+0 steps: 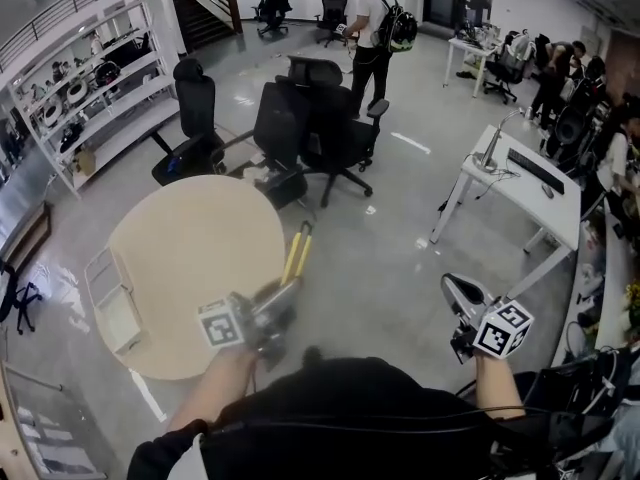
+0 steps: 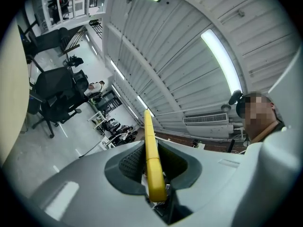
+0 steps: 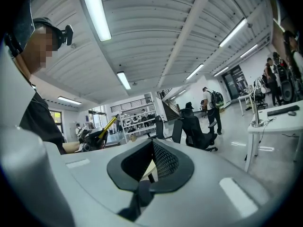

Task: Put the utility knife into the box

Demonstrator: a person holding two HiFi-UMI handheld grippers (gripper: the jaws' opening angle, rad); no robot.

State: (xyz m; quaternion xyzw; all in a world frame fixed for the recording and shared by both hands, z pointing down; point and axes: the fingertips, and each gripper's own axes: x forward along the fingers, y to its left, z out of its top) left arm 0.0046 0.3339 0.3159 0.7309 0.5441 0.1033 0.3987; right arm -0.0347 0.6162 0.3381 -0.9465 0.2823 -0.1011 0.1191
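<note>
The L tool (image 1: 283,293) has the utility knife (image 1: 297,253) pinched tight between its two pads. The jaws are part way open, just as wide as the knife is thick. It grips the low end, and most of the knife sticks out past the tips.

The R tool (image 1: 462,290) holds nothing. Its jaws look pressed together, w/ no thing between them. It hangs out over the floor, well apart from the tabletop (image 1: 190,248).

The big thing for the next move: the box (image 1: 118,313) sits at the far L edge of the round tabletop, and the knife is over the R edge. So the box lies to the L of the L tool, across the tabletop. The knife's long side points up and away, toward the black chairs (image 1: 320,128), not at the box. I think the L hand must go L and tip the knife down to drop it in. The L hand is much nearer than the R.

The knife is long, thin and flat, bright yellow, prob. smooth plastic. The pads are dark w/ a bumpy grid, good for not slipping. The box looks white, flat and low, w/ its top open and a flap next to it, but it's small from here. The tabletop is pale wood color, smooth. The floor is shiny grey.
</note>
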